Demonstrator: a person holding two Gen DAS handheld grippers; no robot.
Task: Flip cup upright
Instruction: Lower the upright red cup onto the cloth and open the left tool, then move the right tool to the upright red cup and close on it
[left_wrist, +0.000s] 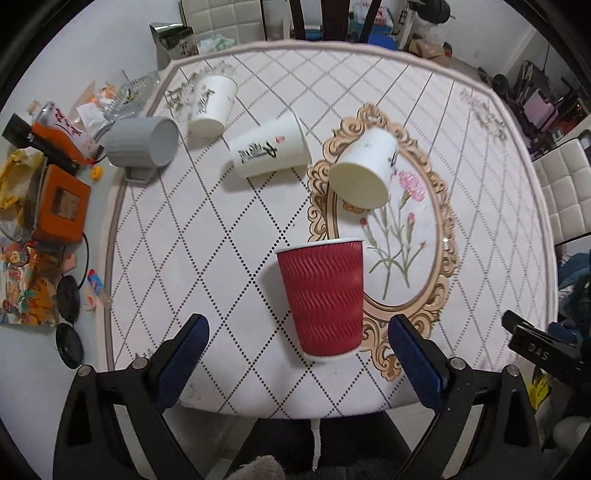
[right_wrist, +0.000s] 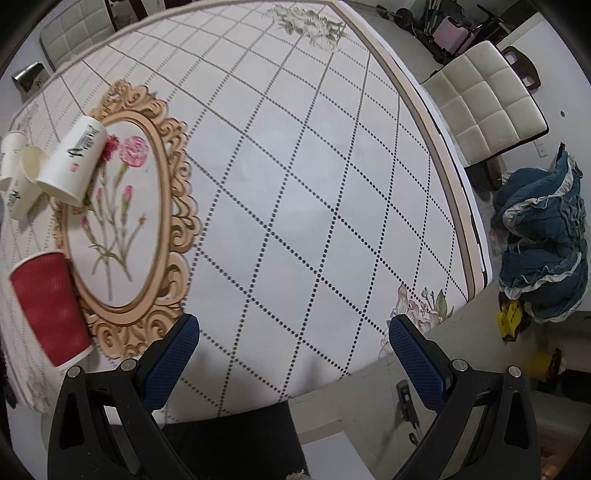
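Progress: the red cup (left_wrist: 321, 299) appears to stand upright, wide rim up; judged done for this one, release complete.
Remaining: three white paper cups (left_wrist: 271, 149) and a grey mug (left_wrist: 142, 142) lie on their sides farther back and to the left.
Red cup, appearance: ribbed red wall, white rim, tapering toward its base.
Red cup, place: near edge of the table (left_wrist: 480, 206), beside the ornate floral oval.
Left gripper (left_wrist: 299, 354): jaws spread wide, flanking the cup without touching it.
Right gripper (right_wrist: 295, 354): jaws apart, holding nothing, over bare cloth to the right.
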